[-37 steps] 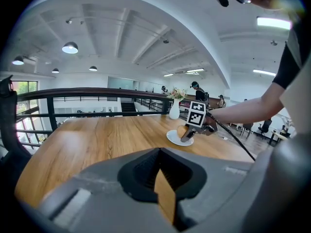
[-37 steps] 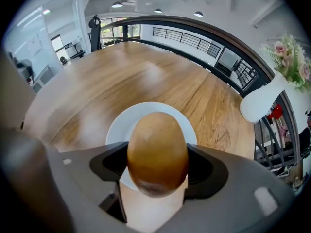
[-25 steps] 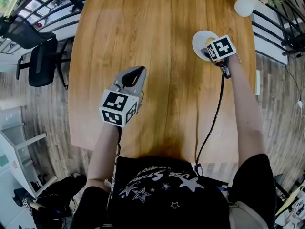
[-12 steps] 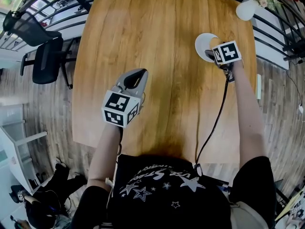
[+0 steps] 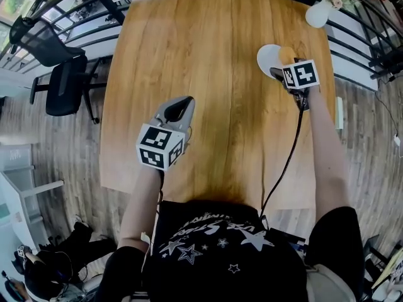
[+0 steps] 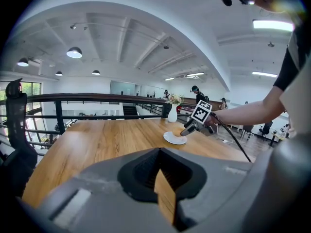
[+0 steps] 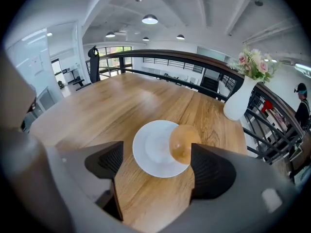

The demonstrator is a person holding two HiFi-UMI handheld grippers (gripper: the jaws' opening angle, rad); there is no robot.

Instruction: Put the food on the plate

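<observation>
Two claws are seen over a wooden worktop (image 5: 208,49) in the head view: the left claw (image 5: 180,104) is held above the bare middle-left part of the board, well apart from everything else, while the right claw (image 5: 275,72) is held at the near side of the white plate (image 5: 267,55). The plate is set close to the worktop's right edge, and the round brown food (image 5: 287,55) is seen at the plate's right rim. A white vase (image 5: 317,14) stands at the far right corner, and a black chair (image 5: 63,87) is placed beyond the left edge. Wide open board is left between the two claws and towards the far edge. In the left gripper view, the left claw (image 6: 160,173) is shown with its jaws brought together and nothing held between them; the plate (image 6: 174,139) and the right claw (image 6: 187,129) are seen far ahead to the right, with clear wood in between. In the right gripper view, the right claw (image 7: 156,171) is shown spread wide with nothing clamped; the plate (image 7: 154,149) is framed between the jaws, and the food (image 7: 183,143) lies on the plate's right rim, partly overhanging it, just beside the right jaw. The vase (image 7: 238,103) and a dark railing (image 7: 194,57) are seen past the far edge.
</observation>
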